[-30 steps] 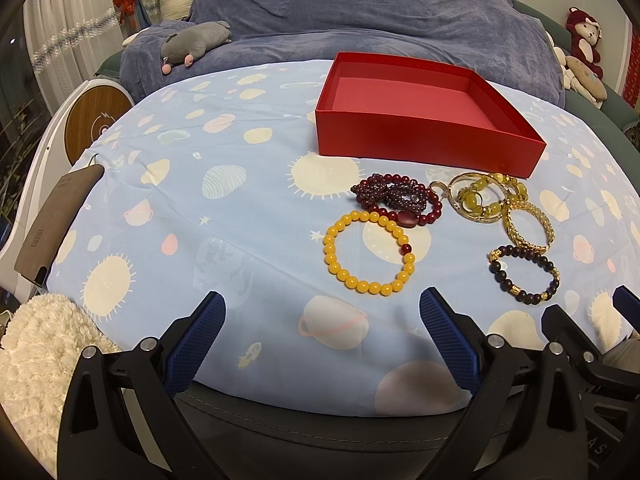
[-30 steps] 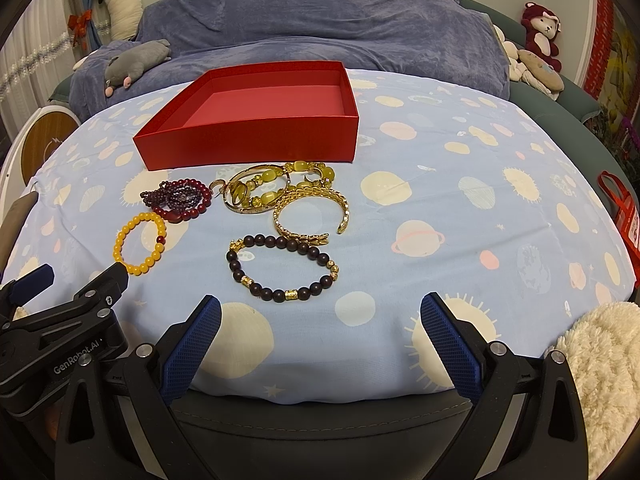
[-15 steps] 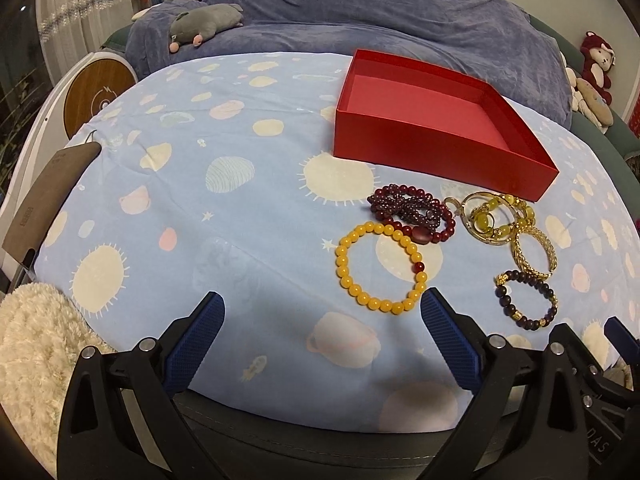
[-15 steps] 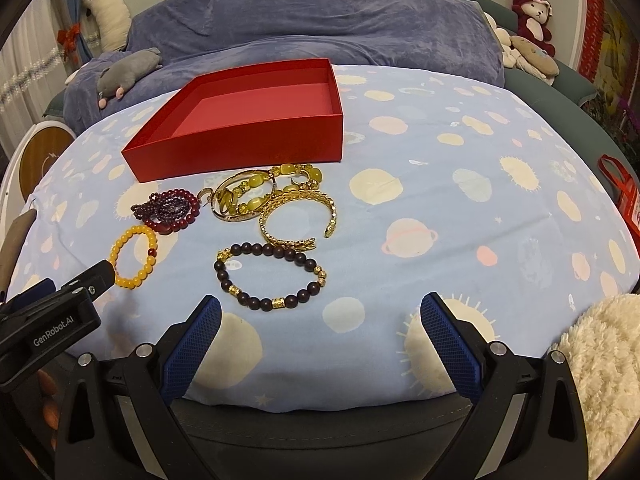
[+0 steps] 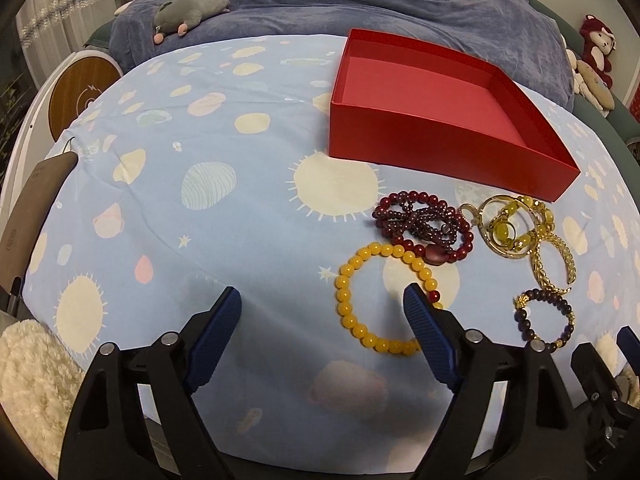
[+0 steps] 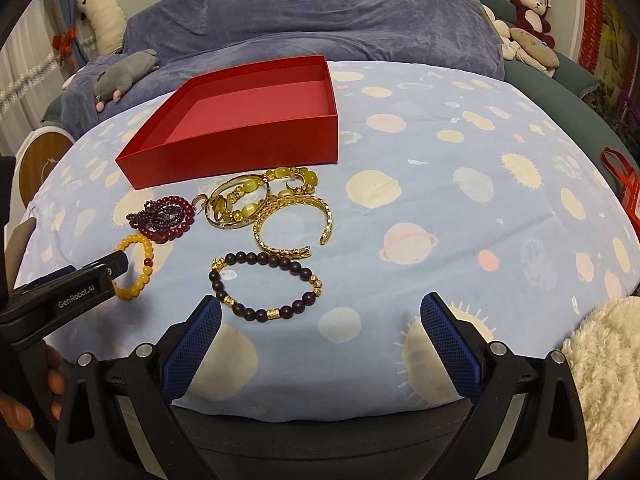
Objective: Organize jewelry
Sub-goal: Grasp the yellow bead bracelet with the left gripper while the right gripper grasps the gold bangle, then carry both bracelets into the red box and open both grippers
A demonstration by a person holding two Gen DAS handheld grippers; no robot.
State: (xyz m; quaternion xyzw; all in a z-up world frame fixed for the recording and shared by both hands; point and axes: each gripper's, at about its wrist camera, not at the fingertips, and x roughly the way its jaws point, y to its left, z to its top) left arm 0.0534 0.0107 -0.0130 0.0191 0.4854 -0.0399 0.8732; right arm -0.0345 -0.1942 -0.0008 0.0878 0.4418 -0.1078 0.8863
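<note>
Two grippers: both low over the near edge of the table (image 6: 440, 184), nothing pinched in either.
Left gripper (image 5: 322, 322): jaws closing, no pad pressing on anything; right fingertip (image 5: 416, 304) sits inside the ring of the yellow bead bracelet (image 5: 348, 320), left finger over bare cloth.
Right gripper (image 6: 320, 320): jaws spread wide, only cloth between them; the dark bead bracelet (image 6: 296, 268) lies just past its left fingertip.
Open room, right: broad bare stretch of planet-print cloth beyond and right of the right gripper.
Open room, left: wide bare cloth left of the yellow bead bracelet.
Jewelry: five pieces clustered, gold cuff (image 6: 276, 216) beside the dark beads, then red bead bracelet (image 5: 424, 224) and yellow stone bangles (image 6: 248, 196) touching.
Red box (image 6: 248, 140): open, just behind the cluster.
Only the right view shows: the left gripper from the side and fingers (image 6: 54, 376) of the person's hand.
Only the left view shows: the tip of the right gripper at the lower right corner.
Far edge: blue blanket (image 6: 320, 12), grey plush toy (image 5: 188, 12).
</note>
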